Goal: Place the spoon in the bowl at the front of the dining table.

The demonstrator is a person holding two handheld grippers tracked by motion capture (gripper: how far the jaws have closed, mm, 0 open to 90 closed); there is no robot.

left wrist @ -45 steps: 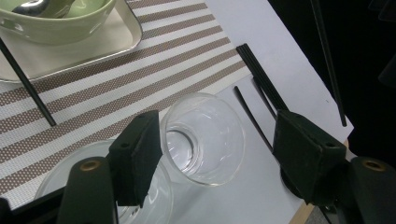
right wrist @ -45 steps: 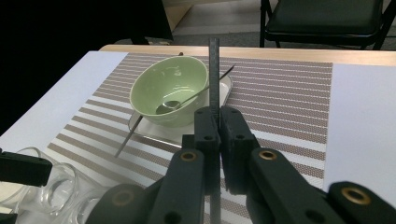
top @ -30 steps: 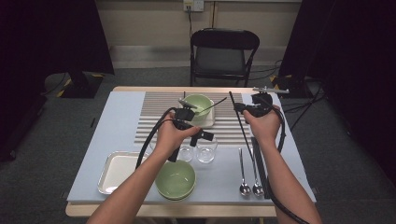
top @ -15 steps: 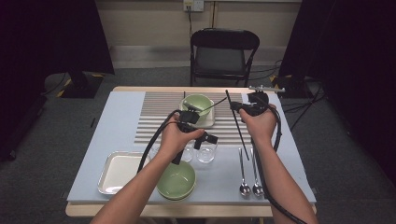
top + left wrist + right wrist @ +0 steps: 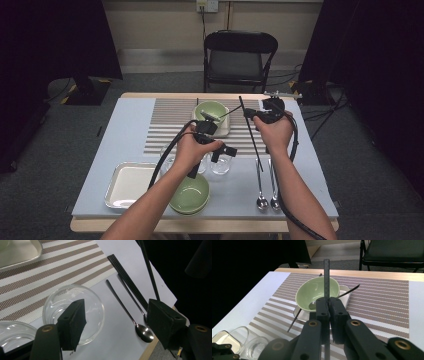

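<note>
While right tongs (image 5: pixel 329 305) clench a black chopstick (image 5: pixel 326 277) upright at frame centre, over the green bowl (image 5: pixel 317 291), it may pivot loose; released left tongs (image 5: pixel 117 322) risk clipping the glass cup (image 5: pixel 95 305).

A thin black chopstick (image 5: pixel 250 131) is clamped between the closed jaws of the right gripper (image 5: pixel 329 305), standing nearly upright in the right gripper view in front of the green bowl (image 5: pixel 317 293). In the high view it runs as a long slanted line from near the table's far edge down toward the spoons (image 5: pixel 266 201)
</note>
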